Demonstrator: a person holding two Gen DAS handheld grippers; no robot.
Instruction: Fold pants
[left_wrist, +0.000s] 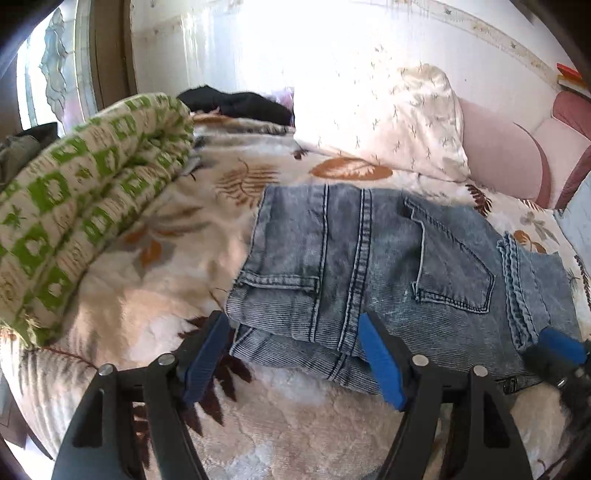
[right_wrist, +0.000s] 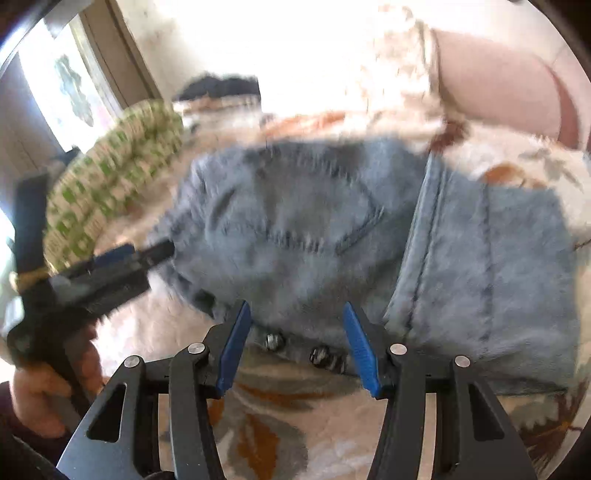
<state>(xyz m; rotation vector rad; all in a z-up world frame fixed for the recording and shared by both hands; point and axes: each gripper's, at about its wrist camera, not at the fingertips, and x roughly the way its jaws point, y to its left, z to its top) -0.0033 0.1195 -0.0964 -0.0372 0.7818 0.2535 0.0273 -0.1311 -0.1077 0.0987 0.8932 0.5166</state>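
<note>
Both grippers, the left gripper (left_wrist: 291, 354) and right gripper (right_wrist: 295, 347), hover with jaws parted and empty just off the near edge of the jeans (left_wrist: 388, 266), which lie folded compactly on the leaf-print bedspread (left_wrist: 177, 280), apparently let go so the fold settles

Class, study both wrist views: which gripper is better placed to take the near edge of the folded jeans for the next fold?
Probably the left gripper: its open jaws already straddle the near corner of the jeans. The right gripper, also open, sits short of the edge.
</note>
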